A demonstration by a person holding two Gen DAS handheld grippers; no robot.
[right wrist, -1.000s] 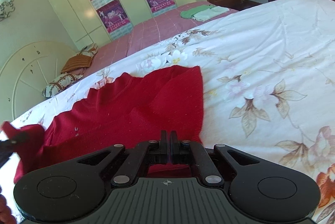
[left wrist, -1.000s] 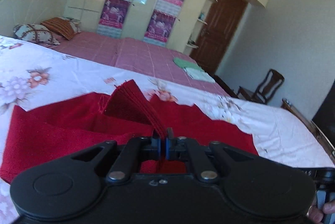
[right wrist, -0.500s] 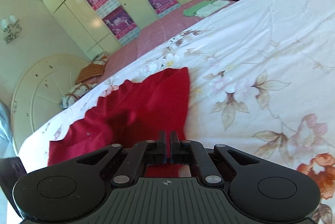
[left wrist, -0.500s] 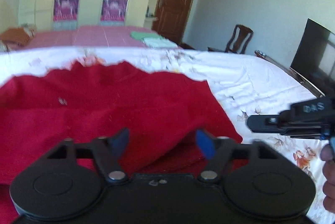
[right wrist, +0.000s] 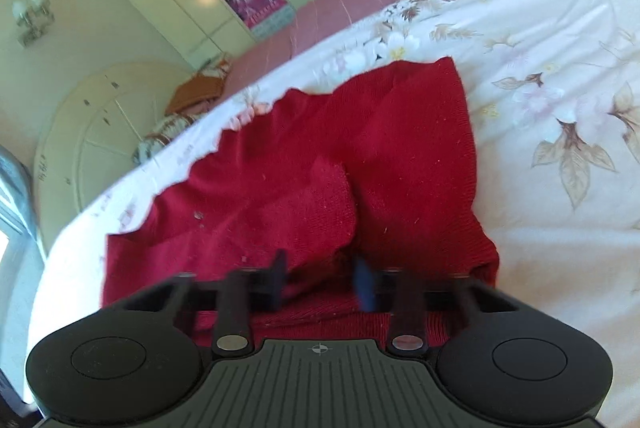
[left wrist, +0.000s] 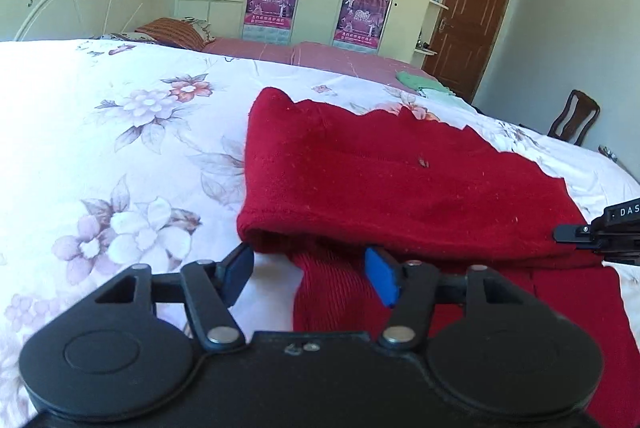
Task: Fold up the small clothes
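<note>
A red knit garment point(left wrist: 380, 183) lies folded on the floral bedsheet point(left wrist: 100, 147), with a ribbed cuff sticking out at its near edge. My left gripper point(left wrist: 310, 278) is open, its blue pads either side of that cuff, holding nothing. In the right wrist view the garment point(right wrist: 360, 163) lies with a folded flap on top. My right gripper point(right wrist: 322, 282) is open just above its near edge, blurred by motion. The right gripper's tip shows at the right edge of the left wrist view point(left wrist: 600, 234).
A pink bed point(left wrist: 320, 55) with green and white folded clothes point(left wrist: 424, 83) stands behind. Pillows point(left wrist: 172, 31) lie by a cream headboard. A wardrobe with posters, a brown door point(left wrist: 468, 19) and a wooden chair point(left wrist: 572, 119) line the far wall.
Both grippers have opened and let go of the red garment. The sleeve has been laid over the body. The left gripper has pulled back to the near left edge.
</note>
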